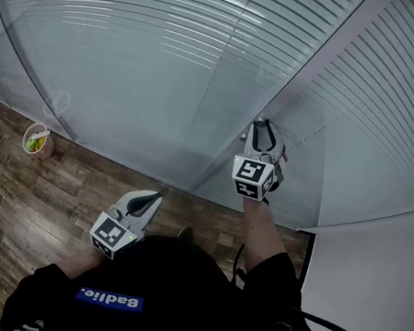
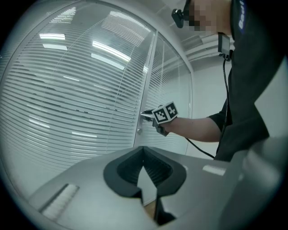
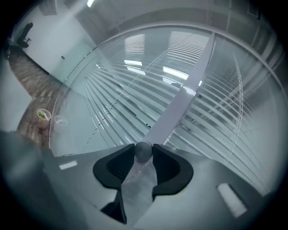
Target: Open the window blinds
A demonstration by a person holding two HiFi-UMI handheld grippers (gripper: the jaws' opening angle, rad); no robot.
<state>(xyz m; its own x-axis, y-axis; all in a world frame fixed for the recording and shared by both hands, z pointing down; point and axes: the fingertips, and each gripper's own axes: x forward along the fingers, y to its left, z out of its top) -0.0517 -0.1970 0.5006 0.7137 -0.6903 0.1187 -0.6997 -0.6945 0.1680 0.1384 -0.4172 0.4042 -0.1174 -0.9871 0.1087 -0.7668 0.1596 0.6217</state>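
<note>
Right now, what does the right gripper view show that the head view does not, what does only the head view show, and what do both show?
Only the right gripper view: a small round knob on the window frame, gripped between the jaws of the right hand-held gripper. Only the head view: the left hand-held gripper, held low over the floor, and the person's black shirt. Both: the slatted blinds, the wooden floor and a cup standing on it.
</note>
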